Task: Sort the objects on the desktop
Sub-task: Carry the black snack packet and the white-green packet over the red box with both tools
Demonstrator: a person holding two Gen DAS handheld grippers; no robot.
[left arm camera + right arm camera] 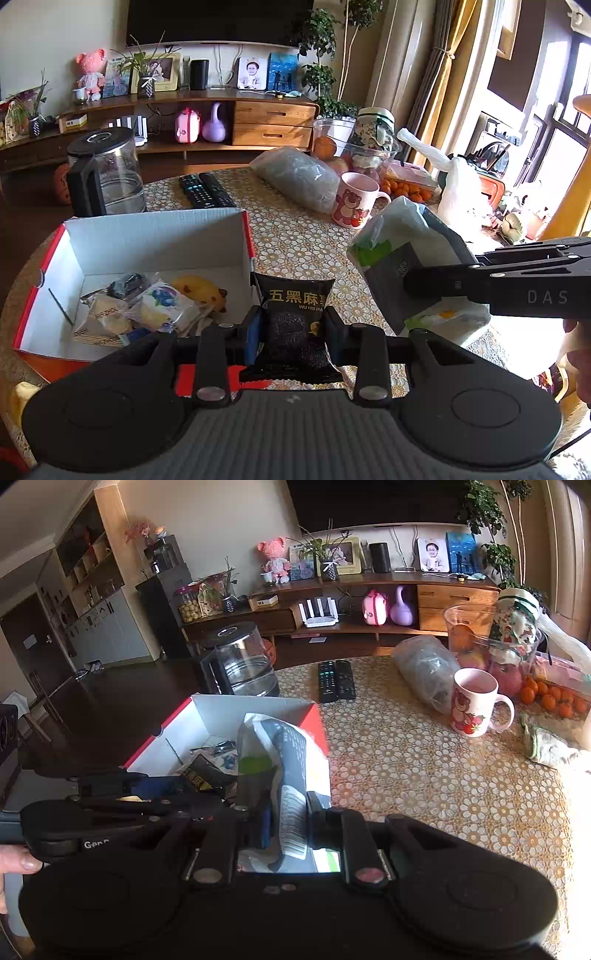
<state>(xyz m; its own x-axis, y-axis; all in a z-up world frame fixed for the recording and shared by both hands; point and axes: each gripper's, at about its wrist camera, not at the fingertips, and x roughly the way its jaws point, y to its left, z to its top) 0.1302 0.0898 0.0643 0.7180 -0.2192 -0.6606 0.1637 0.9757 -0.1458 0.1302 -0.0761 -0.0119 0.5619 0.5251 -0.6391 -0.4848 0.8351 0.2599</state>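
2 grips loaded: left gripper (293, 334) clamps black snack packet (295, 306) at box (147, 236) rim; right gripper (288, 825) clamps white-grey pouch (284, 753) just beside. Clear red wall, release 1 at a time over box floor.

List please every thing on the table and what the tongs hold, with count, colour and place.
Box: one, white inside, red outside, near left.
Kettle: one, glass, black lid, behind box.
Remotes: two, black, table centre.
Mug: one, pink, bear print, right.
Small oranges: many, behind mug.
Black snack packet: one, in left tongs.
White and grey package: one, in right tongs.
Hand: fingers at edge.
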